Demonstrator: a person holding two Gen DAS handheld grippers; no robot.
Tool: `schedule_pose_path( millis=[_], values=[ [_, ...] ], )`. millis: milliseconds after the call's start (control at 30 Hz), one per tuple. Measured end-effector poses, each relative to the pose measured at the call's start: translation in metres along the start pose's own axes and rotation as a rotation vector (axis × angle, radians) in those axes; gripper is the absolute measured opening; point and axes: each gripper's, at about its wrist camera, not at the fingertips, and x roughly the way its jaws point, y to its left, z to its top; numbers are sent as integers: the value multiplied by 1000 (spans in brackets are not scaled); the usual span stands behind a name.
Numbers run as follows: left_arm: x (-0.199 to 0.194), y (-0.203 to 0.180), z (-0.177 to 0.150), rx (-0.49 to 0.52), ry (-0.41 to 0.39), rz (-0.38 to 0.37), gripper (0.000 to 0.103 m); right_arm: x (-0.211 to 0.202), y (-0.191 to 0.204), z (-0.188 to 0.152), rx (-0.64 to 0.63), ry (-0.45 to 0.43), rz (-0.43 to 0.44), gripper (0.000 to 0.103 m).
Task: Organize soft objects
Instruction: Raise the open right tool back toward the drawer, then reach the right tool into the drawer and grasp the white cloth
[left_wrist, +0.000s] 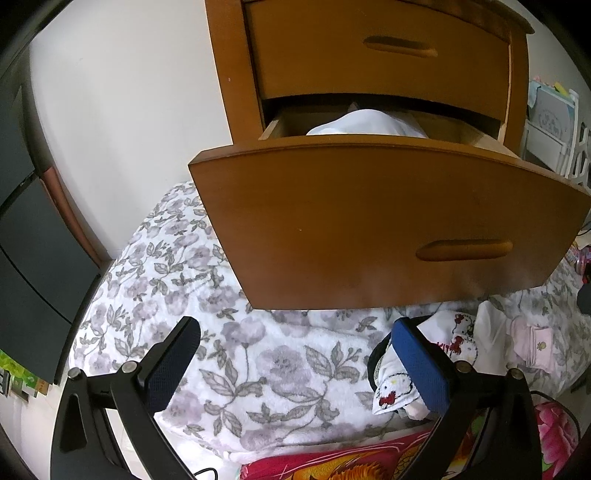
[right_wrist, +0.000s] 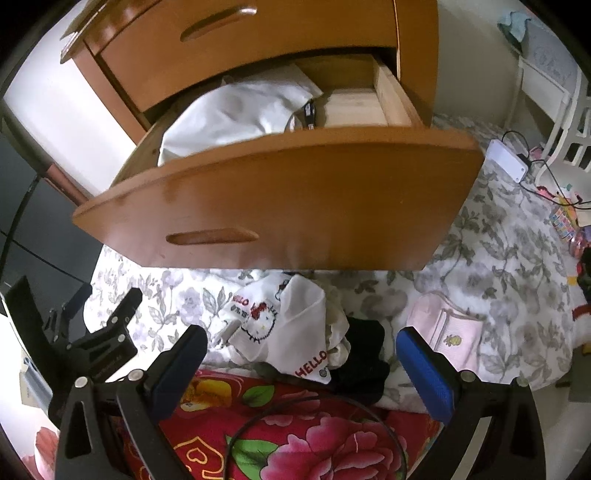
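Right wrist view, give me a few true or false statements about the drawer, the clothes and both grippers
1. The lower drawer is pulled open. True.
2. The drawer is empty. False: a white cloth lies in it.
3. The right gripper grips the Hello Kitty sock. False: it is open, holding nothing.
4. A pink sock lies on the floral blanket. True.
5. The left gripper is open. True.
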Motion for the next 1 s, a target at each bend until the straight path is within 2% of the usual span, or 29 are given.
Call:
schedule_pose_path(
  millis=[400,667,1000],
  values=[
    [1,8,1,-44,1,-15,103,-34,13,26,-38,-140,-12,103],
    [2,10,1,-54,1,-6,103,-58,35,64,-132,-224,-17,103],
    [11,11,1,-55,37,-13,103,-60,73,122,-234,-258,-33,103]
  ],
)
